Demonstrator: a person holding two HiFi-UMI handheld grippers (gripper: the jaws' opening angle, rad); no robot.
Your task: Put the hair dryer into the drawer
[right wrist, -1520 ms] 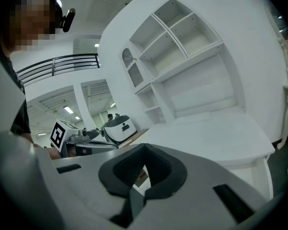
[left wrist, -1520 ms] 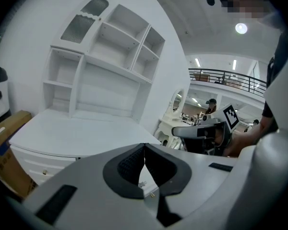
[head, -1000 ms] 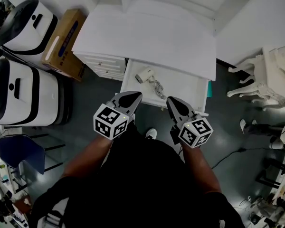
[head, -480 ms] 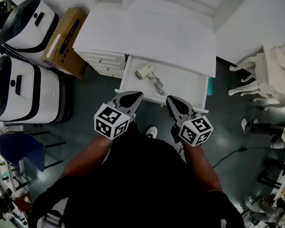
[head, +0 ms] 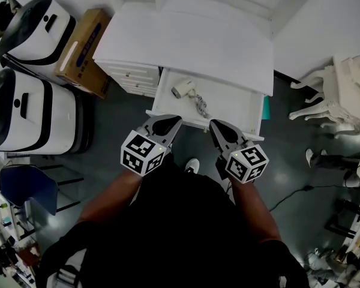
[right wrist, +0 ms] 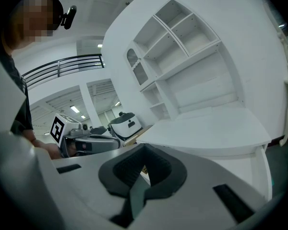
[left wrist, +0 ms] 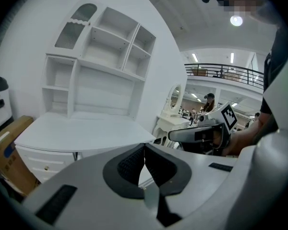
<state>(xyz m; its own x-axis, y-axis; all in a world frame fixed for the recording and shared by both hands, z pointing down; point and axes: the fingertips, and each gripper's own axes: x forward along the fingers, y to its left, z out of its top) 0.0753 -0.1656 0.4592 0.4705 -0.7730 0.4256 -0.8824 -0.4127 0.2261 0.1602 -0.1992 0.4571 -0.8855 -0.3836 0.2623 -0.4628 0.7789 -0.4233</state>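
One hair dryer [head: 183,89], seemingly corded, inside open drawer [head: 235,105]

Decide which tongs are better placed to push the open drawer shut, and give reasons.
Right, probably. The right tongs, shut, sit near the middle of the drawer front; the left tongs, also shut, sit by its left corner. The hair dryer already lies inside.

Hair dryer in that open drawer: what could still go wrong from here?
1. The cord trails from the hair dryer toward the front edge of the drawer; pushed shut, it might pinch a loop.
2. The left hand-held gripper and the right hand-held gripper, both shut and empty, are near that front edge; an uneven push could skew the drawer.
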